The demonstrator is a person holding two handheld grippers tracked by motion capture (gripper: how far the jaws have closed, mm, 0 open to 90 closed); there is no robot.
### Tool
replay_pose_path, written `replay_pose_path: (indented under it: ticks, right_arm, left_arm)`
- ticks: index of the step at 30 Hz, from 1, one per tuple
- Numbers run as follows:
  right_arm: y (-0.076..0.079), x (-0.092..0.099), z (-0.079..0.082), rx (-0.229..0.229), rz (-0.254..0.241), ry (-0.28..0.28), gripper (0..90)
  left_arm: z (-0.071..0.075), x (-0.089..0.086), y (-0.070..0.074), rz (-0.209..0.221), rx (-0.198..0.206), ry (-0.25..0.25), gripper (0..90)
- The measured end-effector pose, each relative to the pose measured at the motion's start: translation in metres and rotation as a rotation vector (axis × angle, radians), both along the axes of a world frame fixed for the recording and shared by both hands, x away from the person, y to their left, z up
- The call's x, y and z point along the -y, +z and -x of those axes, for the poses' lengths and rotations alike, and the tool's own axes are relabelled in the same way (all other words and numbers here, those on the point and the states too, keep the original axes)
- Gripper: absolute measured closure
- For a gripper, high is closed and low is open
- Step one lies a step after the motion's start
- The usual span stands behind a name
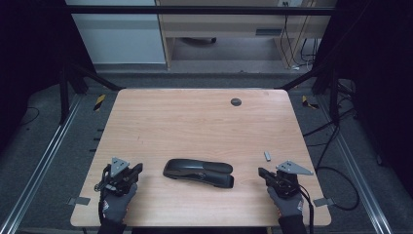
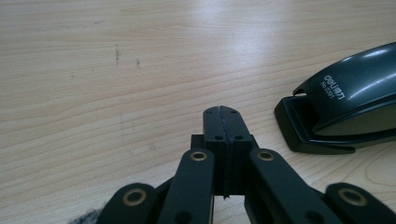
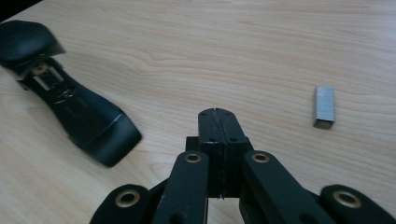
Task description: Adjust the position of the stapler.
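Two gloved hands at the near edge each hold one black gripper: left gripper (image 1: pixel 137 169) and right gripper (image 1: pixel 261 171), both with jaws pressed together on nothing. One pale wood-grain table (image 1: pixel 195 117) carries one glossy dark curved stapler (image 1: pixel 198 173), lettered "deli", between them; one small grey metal staple block (image 1: pixel 267 155) lies far-right of it.

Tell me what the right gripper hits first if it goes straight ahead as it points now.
Probably nothing: ahead of the shut right gripper is bare table. The stapler lies left of that line, the staple strip right.
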State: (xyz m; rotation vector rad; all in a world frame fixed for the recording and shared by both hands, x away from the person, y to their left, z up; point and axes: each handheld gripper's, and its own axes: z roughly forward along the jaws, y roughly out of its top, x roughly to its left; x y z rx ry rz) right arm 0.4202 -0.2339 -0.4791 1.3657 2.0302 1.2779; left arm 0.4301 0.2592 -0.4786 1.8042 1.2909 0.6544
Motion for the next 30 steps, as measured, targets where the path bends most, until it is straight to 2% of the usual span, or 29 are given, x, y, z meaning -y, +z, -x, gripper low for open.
replay_pose_path:
  ticks: [5, 10, 14, 16, 25, 30]
  right_arm:
    - [0.005, -0.008, 0.003, -0.012, -0.016, 0.057, 90.0]
    - [0.004, -0.023, 0.004, -0.036, -0.02, 0.111, 90.0]
    - [0.003, -0.036, 0.006, -0.046, -0.022, 0.156, 90.0]
    - [0.002, -0.041, 0.007, -0.05, -0.029, 0.171, 90.0]
    - [-0.005, -0.059, 0.008, -0.073, -0.022, 0.224, 90.0]
    - [-0.01, -0.07, 0.009, -0.091, -0.013, 0.253, 90.0]
  left_arm:
    - [0.0, 0.001, 0.0, -0.004, -0.001, 0.0, 89.8]
    - [0.001, 0.001, 0.0, -0.003, -0.005, 0.001, 89.8]
    - [0.002, 0.002, 0.003, 0.006, 0.011, 0.003, 89.8]
    - [0.001, 0.003, 0.004, -0.004, 0.012, -0.003, 89.9]
    - [-0.004, 0.011, 0.01, 0.01, 0.026, -0.024, 89.9]
    - [-0.004, 0.01, 0.006, 0.015, 0.011, -0.022, 89.9]
